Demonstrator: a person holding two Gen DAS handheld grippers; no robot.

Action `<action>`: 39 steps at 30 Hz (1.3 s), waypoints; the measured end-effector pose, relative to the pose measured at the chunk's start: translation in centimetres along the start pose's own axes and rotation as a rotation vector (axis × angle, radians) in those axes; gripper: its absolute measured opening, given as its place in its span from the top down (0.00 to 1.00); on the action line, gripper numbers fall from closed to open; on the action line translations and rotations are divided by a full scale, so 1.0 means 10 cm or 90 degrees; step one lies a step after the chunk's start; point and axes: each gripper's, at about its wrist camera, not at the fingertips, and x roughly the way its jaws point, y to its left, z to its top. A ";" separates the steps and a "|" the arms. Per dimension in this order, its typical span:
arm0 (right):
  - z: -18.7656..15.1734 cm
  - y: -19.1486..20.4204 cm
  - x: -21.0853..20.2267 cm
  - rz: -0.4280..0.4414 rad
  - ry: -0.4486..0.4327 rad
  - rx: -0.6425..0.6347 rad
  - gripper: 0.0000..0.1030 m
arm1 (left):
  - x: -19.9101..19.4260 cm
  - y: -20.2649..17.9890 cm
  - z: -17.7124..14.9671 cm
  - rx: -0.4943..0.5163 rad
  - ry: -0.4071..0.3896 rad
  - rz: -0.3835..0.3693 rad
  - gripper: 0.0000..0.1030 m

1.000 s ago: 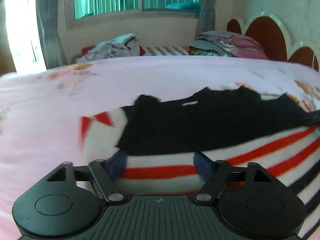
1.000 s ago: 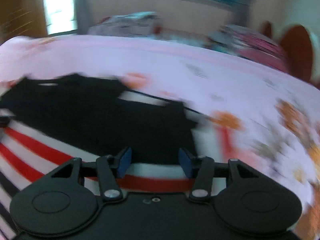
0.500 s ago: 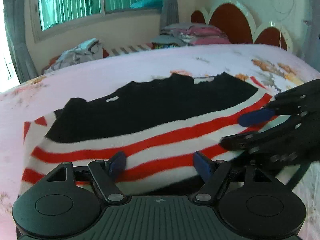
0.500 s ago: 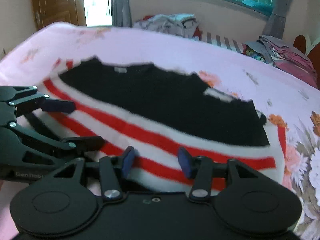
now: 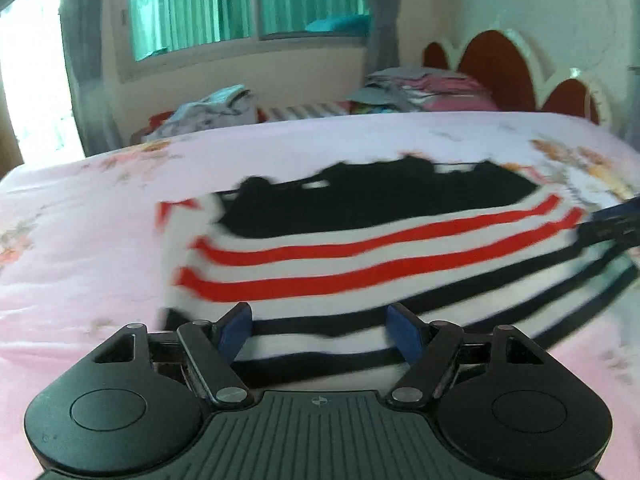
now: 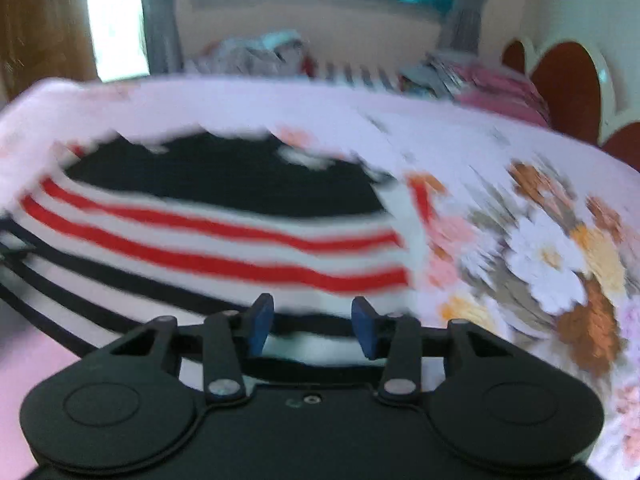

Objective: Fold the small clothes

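One striped sweater (image 5: pixel 360 248) is lying flat on the bed (image 5: pixel 80 260), black top at 12 o'clock, hem at 6. Left gripper (image 5: pixel 319 330) and right gripper (image 6: pixel 312 326) are both hovering at the hem, jaws spread, released, grasping nothing. Two clothes piles (image 5: pixel 212 110) are sitting beyond the bed.

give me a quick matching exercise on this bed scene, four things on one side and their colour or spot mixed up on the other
Things:
1. sweater
2. headboard
3. curtains
4. bedspread

Descriptions:
A. teal, hanging in the window
B. pink with a flower print
C. dark red with a pale scalloped edge
D. black at the top, then red and black stripes on white

Pairs: 1-D, 2-C, 3-A, 4-B
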 end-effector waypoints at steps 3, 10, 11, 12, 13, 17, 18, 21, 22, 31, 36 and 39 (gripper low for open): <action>-0.09 0.39 0.08 0.055 0.030 -0.039 0.59 | 0.00 -0.25 -0.05 -0.004 0.016 -0.033 0.28; -0.42 0.65 0.13 0.034 0.043 -0.095 0.58 | 0.03 -0.42 -0.24 -0.027 0.040 -0.012 0.28; -0.42 0.60 0.12 0.034 0.043 -0.094 0.61 | 0.00 -0.41 -0.26 -0.019 0.037 -0.005 0.28; -0.39 0.52 0.08 0.024 0.043 -0.077 0.63 | -0.04 -0.34 -0.28 -0.022 0.033 0.009 0.28; -0.40 0.39 0.05 0.002 0.042 -0.053 0.64 | -0.08 -0.22 -0.31 -0.033 0.028 0.027 0.28; -0.62 -0.33 -0.09 -0.081 0.050 0.046 0.69 | -0.24 0.37 -0.53 -0.105 0.030 0.064 0.29; -0.70 -0.46 -0.12 -0.057 0.042 0.065 0.70 | -0.27 0.46 -0.56 -0.130 0.024 0.049 0.34; -0.66 -0.33 -0.12 -0.074 0.051 0.012 0.71 | -0.28 0.38 -0.48 -0.125 0.031 0.071 0.35; -0.60 -0.32 -0.14 -0.074 0.048 0.015 0.73 | -0.29 0.37 -0.46 -0.130 0.028 0.071 0.35; -0.68 -0.42 -0.15 -0.106 0.058 -0.016 0.88 | -0.28 0.42 -0.53 -0.129 0.039 0.083 0.43; -0.68 -0.48 -0.18 -0.106 0.054 0.027 0.85 | -0.26 0.40 -0.50 -0.121 0.048 0.087 0.43; -0.72 -0.47 -0.18 -0.102 0.052 0.026 0.85 | -0.24 0.40 -0.50 -0.118 0.050 0.089 0.43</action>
